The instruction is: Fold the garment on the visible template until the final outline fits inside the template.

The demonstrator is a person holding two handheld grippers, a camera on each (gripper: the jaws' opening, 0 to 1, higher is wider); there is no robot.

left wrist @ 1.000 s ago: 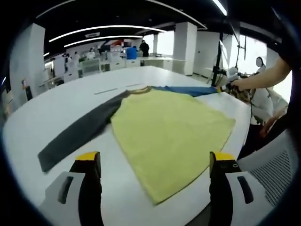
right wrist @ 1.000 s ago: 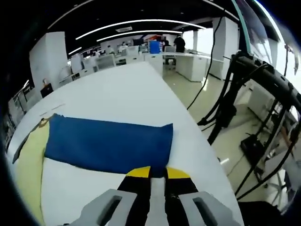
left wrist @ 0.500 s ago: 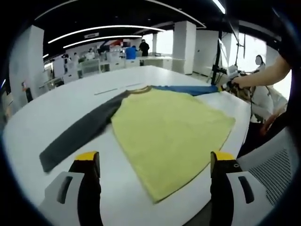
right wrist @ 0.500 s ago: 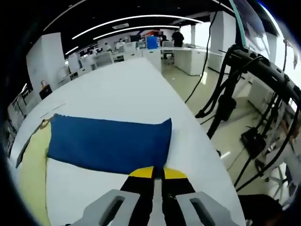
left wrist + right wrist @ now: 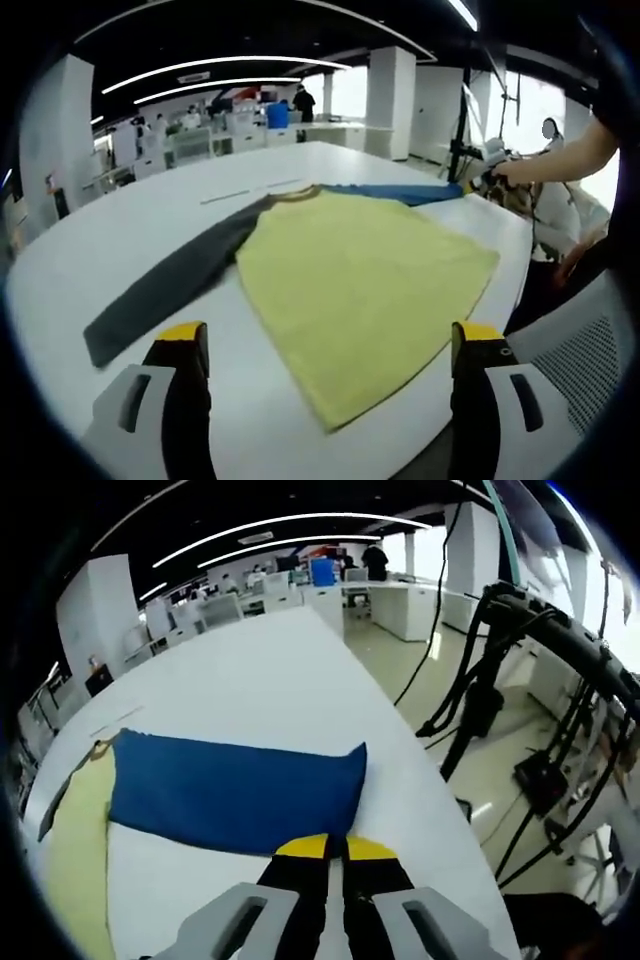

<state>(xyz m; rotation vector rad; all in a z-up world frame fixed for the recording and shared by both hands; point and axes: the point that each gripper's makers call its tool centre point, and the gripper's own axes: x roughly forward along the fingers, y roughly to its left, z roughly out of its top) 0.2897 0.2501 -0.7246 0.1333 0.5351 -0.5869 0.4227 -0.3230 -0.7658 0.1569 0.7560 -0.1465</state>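
My left claw (image 5: 325,340), jaws apart, hovers before the garment (image 5: 360,280); my right claw (image 5: 336,848) is clamped on its blue sleeve (image 5: 235,792).

Left gripper view: low over the near edge of the white table (image 5: 120,225), facing across it, whole garment (image 5: 350,280) in frame at moderate range. Right gripper view: close at the blue sleeve (image 5: 235,795) cuff end, looking along the sleeve toward the yellow body. Shared: blue sleeve, yellow body, table top, background office.
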